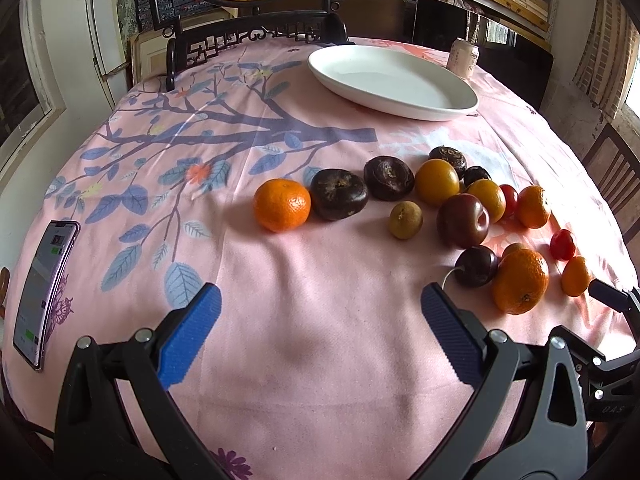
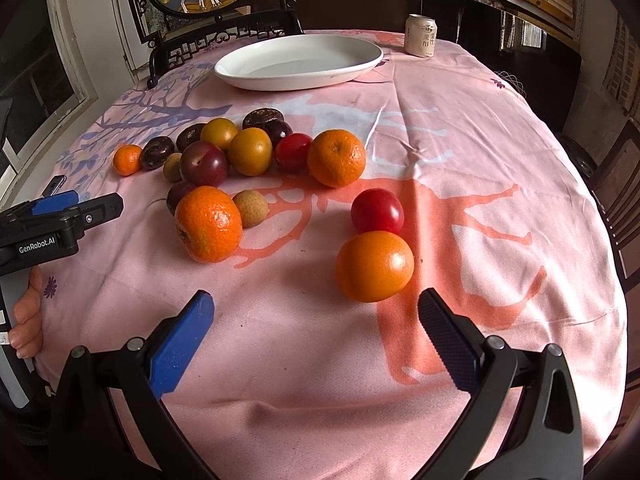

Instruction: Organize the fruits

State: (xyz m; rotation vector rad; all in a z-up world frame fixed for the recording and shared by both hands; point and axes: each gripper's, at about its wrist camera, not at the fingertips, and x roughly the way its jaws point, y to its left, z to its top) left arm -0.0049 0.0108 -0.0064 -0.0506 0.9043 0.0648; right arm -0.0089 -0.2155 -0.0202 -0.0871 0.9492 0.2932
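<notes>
Left gripper (image 1: 320,336) is held low over the desk (image 1: 304,400), jaws apart, nothing between them. Right gripper (image 2: 316,340) likewise, jaws spread wide and empty. Fruits are scattered on the pink floral tablecloth (image 2: 460,128). Just ahead of the right jaws an orange (image 2: 374,266) is seen, touching a red plum (image 2: 377,211) behind it. Ahead-left of those jaws a second orange (image 2: 209,223) sits beside a small longan (image 2: 251,208). Farther ahead a cluster of dark plums, yellow plums, water chestnuts and a third orange (image 2: 337,157) is grouped. Ahead of the left jaws a lone mandarin (image 1: 282,205) lies by a dark water chestnut (image 1: 339,194). A white plate (image 1: 394,82) is set far ahead, unfilled, with a can (image 2: 420,35) beyond. A phone (image 1: 44,292) lies left of the left jaws.
</notes>
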